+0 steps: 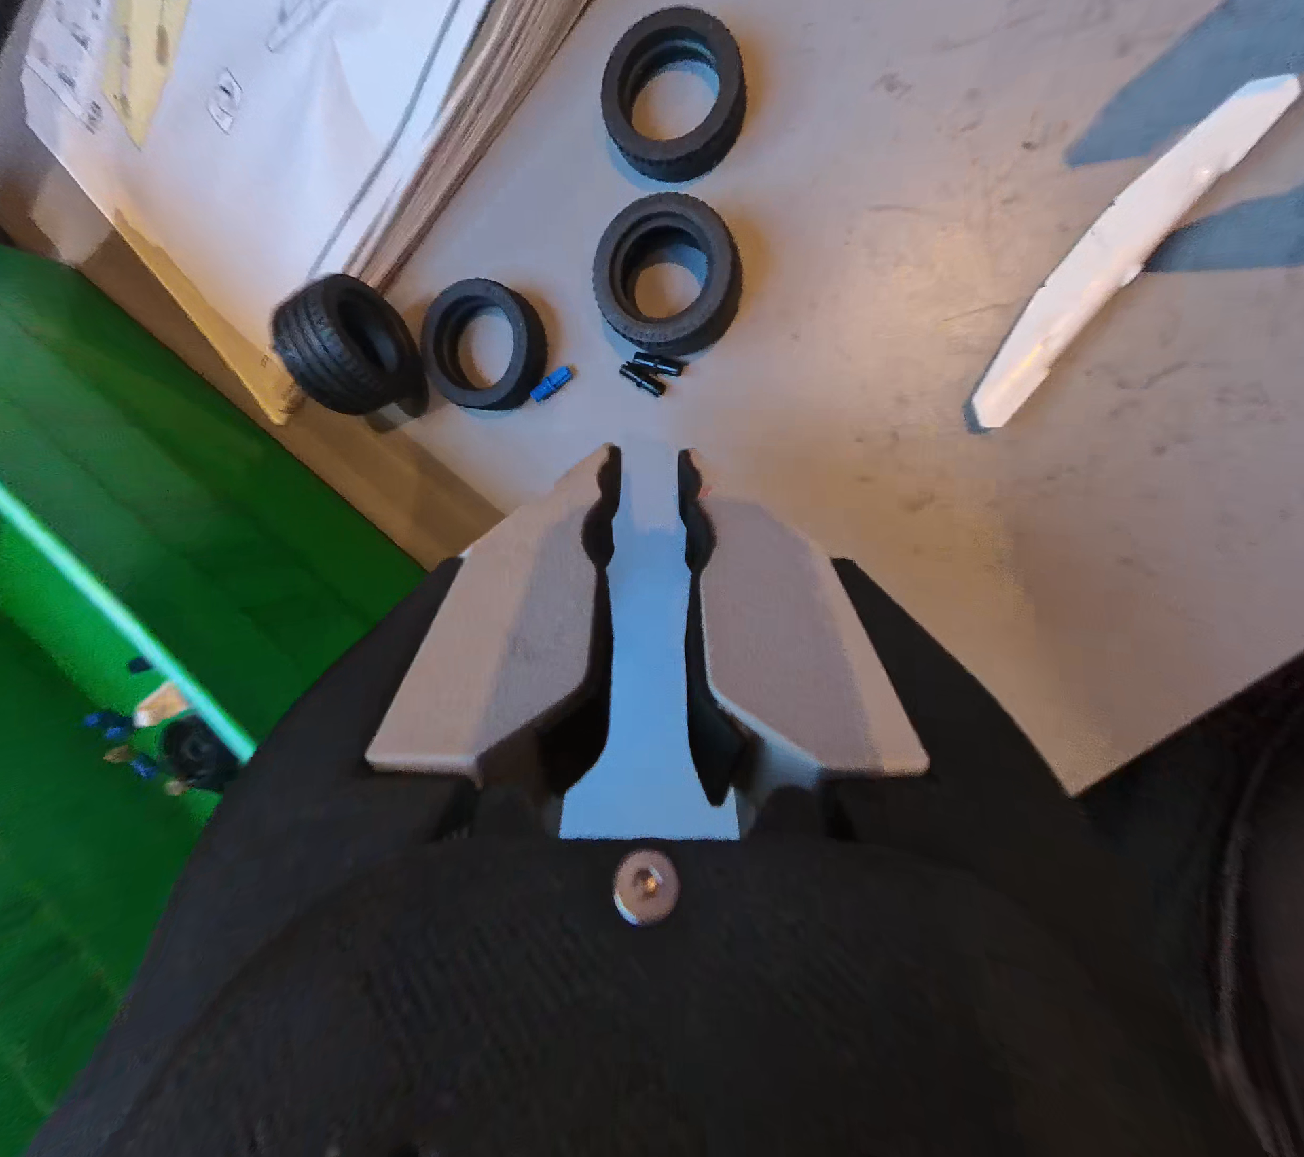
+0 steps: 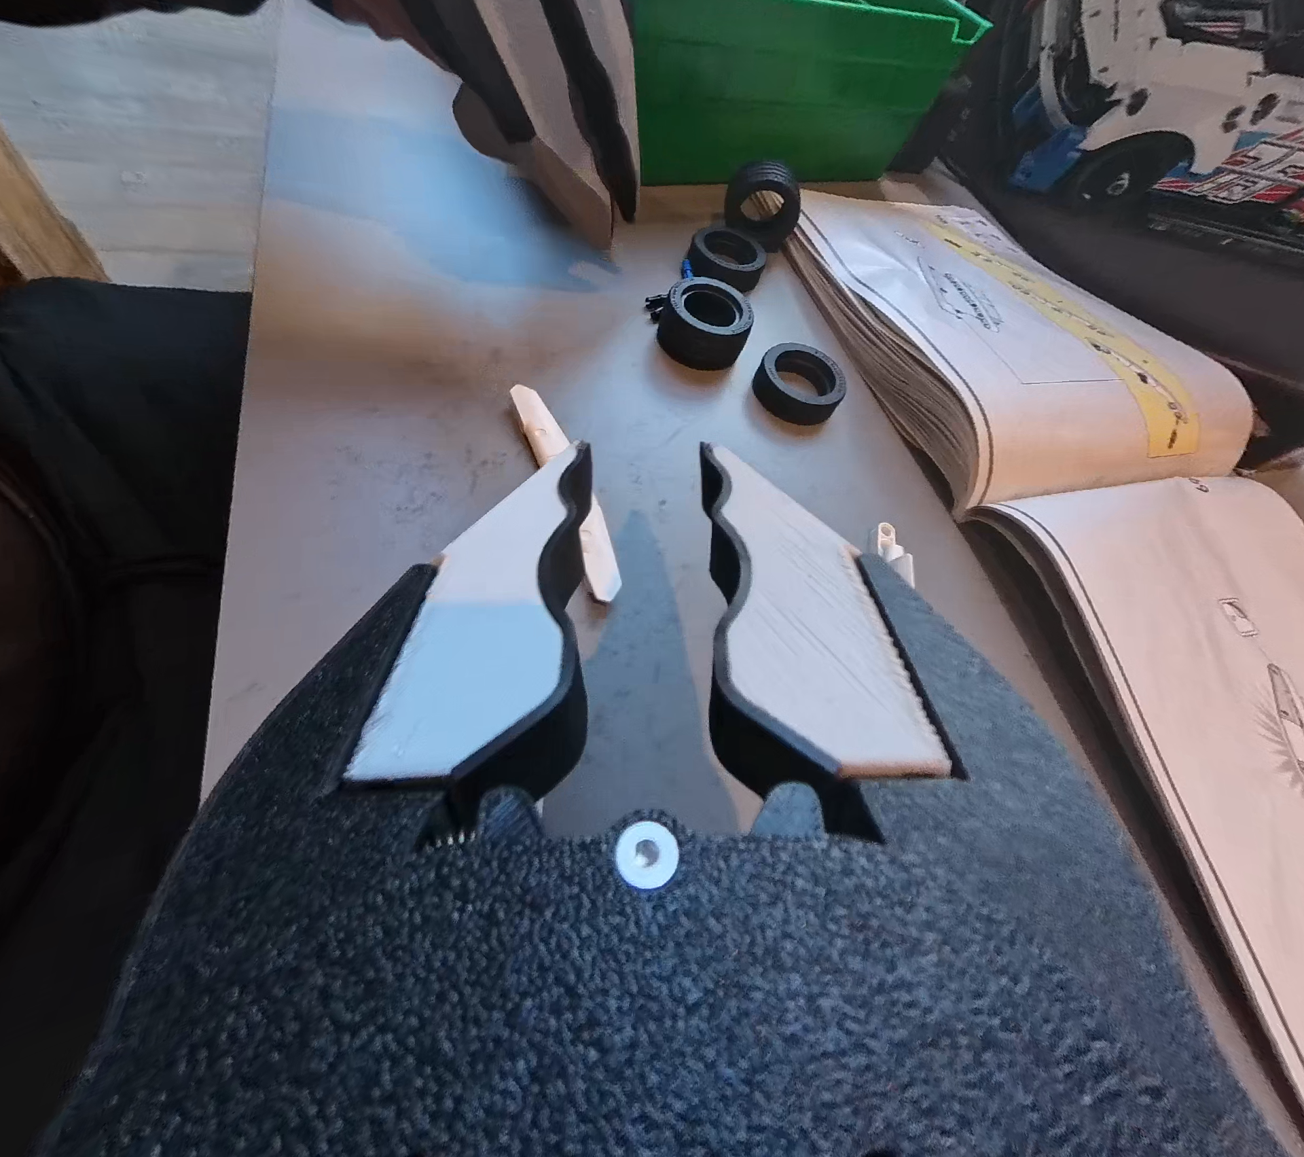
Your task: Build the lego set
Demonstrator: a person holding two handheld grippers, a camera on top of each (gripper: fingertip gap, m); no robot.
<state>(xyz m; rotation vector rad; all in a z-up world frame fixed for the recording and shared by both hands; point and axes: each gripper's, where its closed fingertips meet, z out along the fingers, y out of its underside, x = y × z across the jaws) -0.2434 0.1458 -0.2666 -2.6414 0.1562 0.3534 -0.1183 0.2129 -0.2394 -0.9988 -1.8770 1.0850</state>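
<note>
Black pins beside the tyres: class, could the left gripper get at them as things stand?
Probably yes. The black pins lie on bare table just ahead of the left gripper, with nothing between. Its jaws stand slightly apart and empty. The nearest tyre sits right behind the pins and might crowd the grasp.

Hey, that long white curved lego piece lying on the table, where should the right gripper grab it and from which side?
Probably near the middle of the long white curved piece, coming down from above with the right gripper turned so its fingers straddle the narrow width. It lies flat on the table and is slim, so gripping across its long edges suits the open jaws; the tapered ends look easier to slip from.
</note>
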